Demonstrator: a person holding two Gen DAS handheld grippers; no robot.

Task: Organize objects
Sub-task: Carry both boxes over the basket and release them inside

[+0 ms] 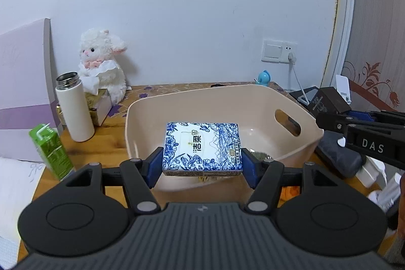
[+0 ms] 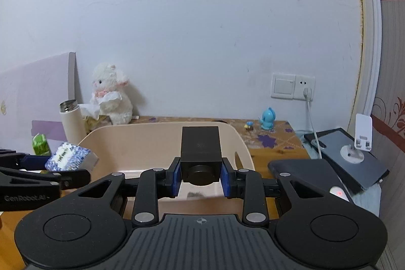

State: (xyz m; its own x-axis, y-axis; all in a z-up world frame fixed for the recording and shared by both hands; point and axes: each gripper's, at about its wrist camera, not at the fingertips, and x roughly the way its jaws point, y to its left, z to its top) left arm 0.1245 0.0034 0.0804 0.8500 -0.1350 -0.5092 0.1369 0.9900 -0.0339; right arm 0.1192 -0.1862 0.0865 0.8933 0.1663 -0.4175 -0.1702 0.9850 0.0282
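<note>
Left tongs [image 1: 201, 163] grip the tissue pack [image 1: 201, 147] over the bin's [image 1: 192, 98] near rim, right tongs [image 2: 201, 177] clamp a dark box [image 2: 200, 156] likewise, so I'd lower each well inside, apart, before letting go.

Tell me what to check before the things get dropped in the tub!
1. Left gripper shut on the tissue pack: ok.
2. Right gripper shut on the dark box: ok.
3. Tissue pack over the beige tub: ok.
4. Dark box over the tub: ok.
5. Room left inside the tub: ok.
6. The two grippers apart: ok.
</note>
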